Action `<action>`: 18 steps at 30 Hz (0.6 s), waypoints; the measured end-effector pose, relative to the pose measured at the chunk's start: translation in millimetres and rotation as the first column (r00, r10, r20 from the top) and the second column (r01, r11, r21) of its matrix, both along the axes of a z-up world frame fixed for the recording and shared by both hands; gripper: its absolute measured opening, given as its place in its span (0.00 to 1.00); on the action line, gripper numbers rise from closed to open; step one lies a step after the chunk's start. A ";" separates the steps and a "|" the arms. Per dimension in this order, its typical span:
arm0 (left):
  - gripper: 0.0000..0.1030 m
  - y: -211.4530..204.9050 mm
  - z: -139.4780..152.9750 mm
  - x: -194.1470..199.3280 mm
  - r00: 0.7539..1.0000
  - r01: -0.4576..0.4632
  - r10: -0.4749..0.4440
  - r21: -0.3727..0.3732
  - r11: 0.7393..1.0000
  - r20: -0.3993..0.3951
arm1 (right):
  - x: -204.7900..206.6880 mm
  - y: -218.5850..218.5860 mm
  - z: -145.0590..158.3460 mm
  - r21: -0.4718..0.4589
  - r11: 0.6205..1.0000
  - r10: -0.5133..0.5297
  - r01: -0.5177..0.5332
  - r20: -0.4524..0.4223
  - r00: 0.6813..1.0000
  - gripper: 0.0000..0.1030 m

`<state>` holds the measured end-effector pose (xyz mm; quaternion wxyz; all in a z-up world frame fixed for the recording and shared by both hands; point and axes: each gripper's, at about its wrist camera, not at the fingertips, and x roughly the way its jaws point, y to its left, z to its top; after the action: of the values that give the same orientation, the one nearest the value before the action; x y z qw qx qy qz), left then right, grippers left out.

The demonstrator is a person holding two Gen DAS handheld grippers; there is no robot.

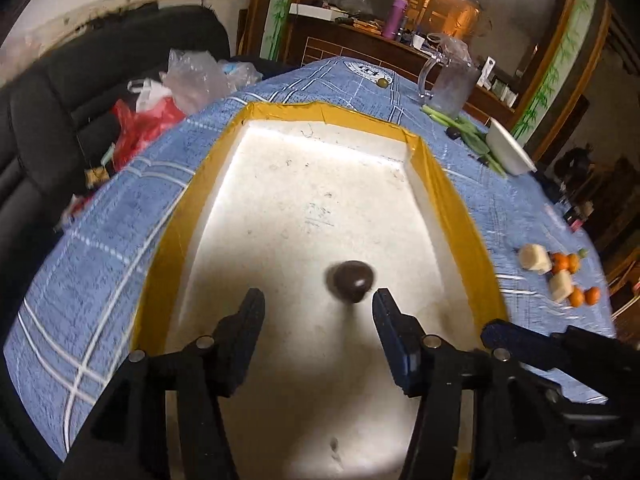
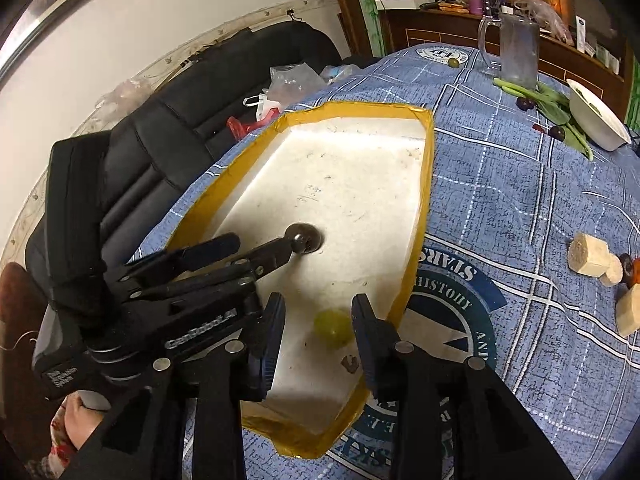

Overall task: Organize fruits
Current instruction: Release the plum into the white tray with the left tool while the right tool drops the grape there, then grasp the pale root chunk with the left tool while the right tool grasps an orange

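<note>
Dark fruit inside white foam tray, mid-floor, blurred, likely dropping or rolling. Left gripper above tray, jaws spread, pinching nothing, fruit just past fingertips. Green fruit near tray's near end, loose between spread jaws of right gripper, pads not pressing. Risk: 2 round fruits rolling across tray floor, bumping; jaw nudge on withdrawal could knock either.

"GenRobot.AI" on left gripper; "HISTORY" on tablecloth.
</note>
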<state>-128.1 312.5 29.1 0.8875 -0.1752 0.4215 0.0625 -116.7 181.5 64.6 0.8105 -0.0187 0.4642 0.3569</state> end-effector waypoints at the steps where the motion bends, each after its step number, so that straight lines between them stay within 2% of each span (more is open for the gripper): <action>1: 0.58 1.6 2.8 -3.9 1.000 -0.006 0.006 -0.017 1.000 0.005 | -0.7 -2.4 2.2 0.006 1.000 -0.003 0.003 0.003 1.000 0.43; 2: 0.62 1.9 9.1 -10.3 1.000 -0.017 0.018 -0.030 0.999 0.018 | -1.6 -6.1 5.3 0.017 1.000 -0.009 0.009 0.010 1.000 0.49; 3: 0.72 1.7 15.0 -15.9 0.999 -0.036 0.036 -0.022 0.999 0.027 | -3.4 -13.0 10.2 0.034 0.999 -0.021 0.020 0.022 1.000 0.52; 5: 0.78 0.1 25.9 -26.0 0.996 -0.076 0.076 0.010 0.997 0.053 | -8.2 -25.3 17.4 0.057 0.998 -0.040 0.037 0.040 0.998 0.56; 10: 0.78 -13.1 56.7 -42.0 0.990 -0.101 0.094 0.067 0.993 0.109 | -29.2 -74.6 28.8 0.082 0.992 -0.105 0.097 0.095 0.990 0.65; 14: 0.84 -40.3 74.6 -47.4 0.986 -0.055 0.038 0.097 0.994 0.162 | -37.4 -131.9 20.4 0.070 0.978 -0.201 0.195 0.083 0.976 0.66; 18: 0.84 -75.8 79.0 -39.6 0.986 0.025 -0.044 0.121 0.992 0.159 | -37.5 -197.7 13.1 0.080 0.945 -0.323 0.318 0.056 0.945 0.66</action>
<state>-167.7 236.6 108.1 0.9285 -0.1195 0.3469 0.0576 -154.2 -16.2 77.6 0.8732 0.0734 0.4203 0.2357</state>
